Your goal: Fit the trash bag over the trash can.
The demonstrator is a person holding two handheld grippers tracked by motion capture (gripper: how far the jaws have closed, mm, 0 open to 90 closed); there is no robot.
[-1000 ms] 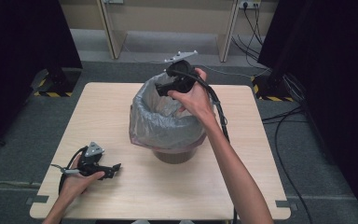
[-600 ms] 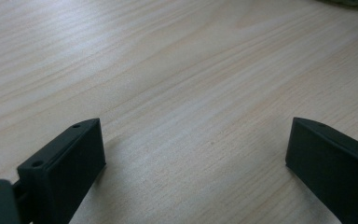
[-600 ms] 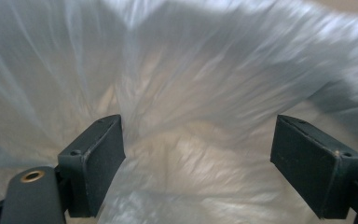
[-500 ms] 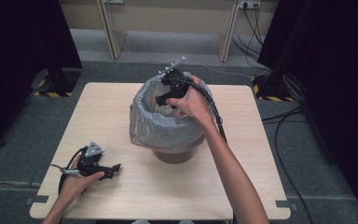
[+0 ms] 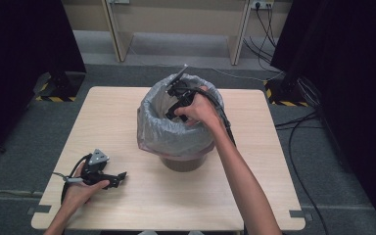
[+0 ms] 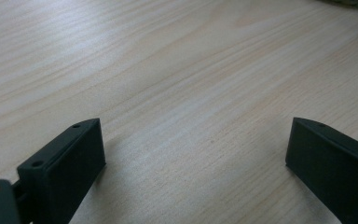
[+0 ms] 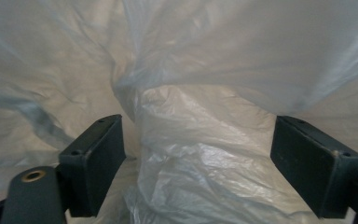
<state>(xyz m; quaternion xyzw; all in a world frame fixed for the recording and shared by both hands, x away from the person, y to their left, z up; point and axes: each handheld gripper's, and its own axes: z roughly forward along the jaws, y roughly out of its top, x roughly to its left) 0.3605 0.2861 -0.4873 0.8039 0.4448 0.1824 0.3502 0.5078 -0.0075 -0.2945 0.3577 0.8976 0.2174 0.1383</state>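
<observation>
Right gripper inside the lined bin, left gripper resting on the tabletop.

The right gripper [image 5: 176, 100] dips into the mouth of the bin [image 5: 183, 164], which stands near the middle of the tabletop [image 5: 274, 196]; its jaws stand wide apart with a crumpled fold of the translucent bin liner [image 7: 200, 154] between them, not clamped. The liner [image 5: 161, 127] drapes over the bin's rim. The left gripper [image 5: 120, 176] lies near the tabletop's front left corner, well apart from the bin, jaws spread over bare wood [image 6: 191, 93], holding nothing.
</observation>
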